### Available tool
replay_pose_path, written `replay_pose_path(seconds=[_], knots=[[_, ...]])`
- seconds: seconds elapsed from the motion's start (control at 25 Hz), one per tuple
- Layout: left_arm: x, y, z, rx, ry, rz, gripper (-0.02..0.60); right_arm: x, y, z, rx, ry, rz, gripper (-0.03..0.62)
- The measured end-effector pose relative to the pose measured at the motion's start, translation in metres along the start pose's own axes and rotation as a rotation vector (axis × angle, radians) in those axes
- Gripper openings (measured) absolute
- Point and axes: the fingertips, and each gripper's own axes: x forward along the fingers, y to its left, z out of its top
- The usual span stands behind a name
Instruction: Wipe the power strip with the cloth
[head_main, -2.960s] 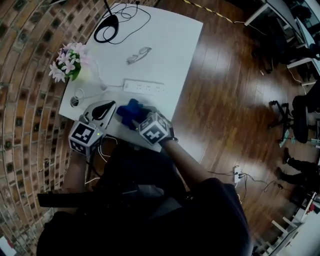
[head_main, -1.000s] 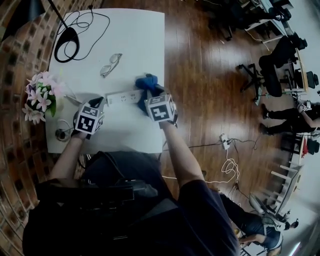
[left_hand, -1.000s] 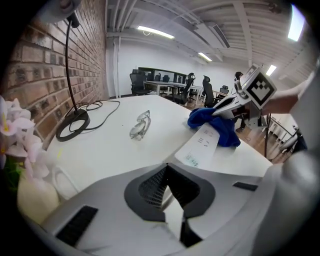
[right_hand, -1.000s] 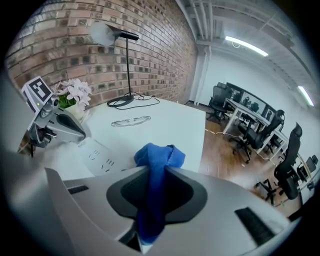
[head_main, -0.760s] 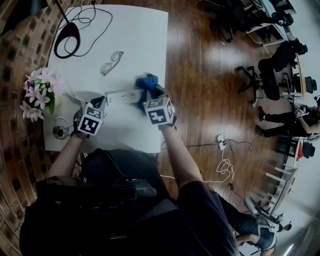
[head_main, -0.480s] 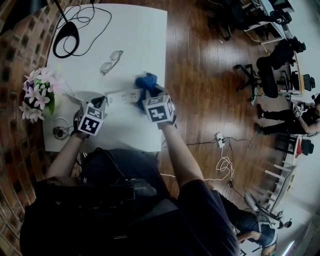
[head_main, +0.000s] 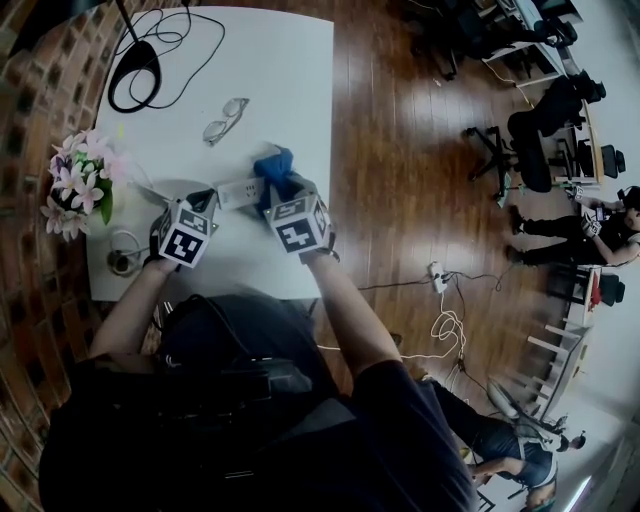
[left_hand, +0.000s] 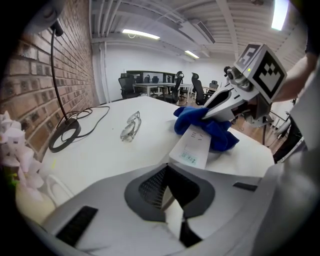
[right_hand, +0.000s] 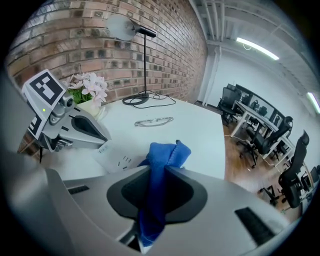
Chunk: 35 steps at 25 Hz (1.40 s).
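The right hand-held gripper (right_hand: 159, 185) is clamped on a bunched blue cloth (right_hand: 165, 155). The cloth rests on the right-hand end of the white power strip (left_hand: 192, 147), which lies just left of centre in the head view. The left hand-held gripper (left_hand: 168, 180) has its jaws together at the strip's other end. A sliver of white shows in the gap, but I cannot tell whether it is the strip's end, its cord (left_hand: 55, 187), or nothing pinched at all. The hold may be only a press from above.

That looks like the main weakness. If the strip is steadied at one end only, a sideways drag of the cloth could swing the free end across the white bench (head_main: 270, 60). It could swing towards the glasses (head_main: 225, 104) higher in the frame, or towards the bench edge at the right. A tug on the cord could also disturb the flowers (head_main: 75, 185) at the left edge, since the cord appears to run that way.

The cloth is gripped as a narrow wad, with the rest bunched loose beyond the jaws. A hard pass could pull it out of the jaws or let bare jaw tips scrape the sockets. A light pass may touch only the raised folds and leave much of the strip's face unwiped.
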Motion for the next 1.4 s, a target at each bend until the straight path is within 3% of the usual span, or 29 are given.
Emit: replay_pose_path(seconds=[0.48,1.4], knots=[[-0.001,-0.003,-0.002,0.005,-0.023,-0.048,-0.002,0.006,0.06,0.016,-0.012,-0.027,0.102,0.061],[-0.001,-0.006,0.001,0.033,-0.058,-0.083,0.0,0.01,0.108,0.031,0.002,-0.015,0.223,0.061]])
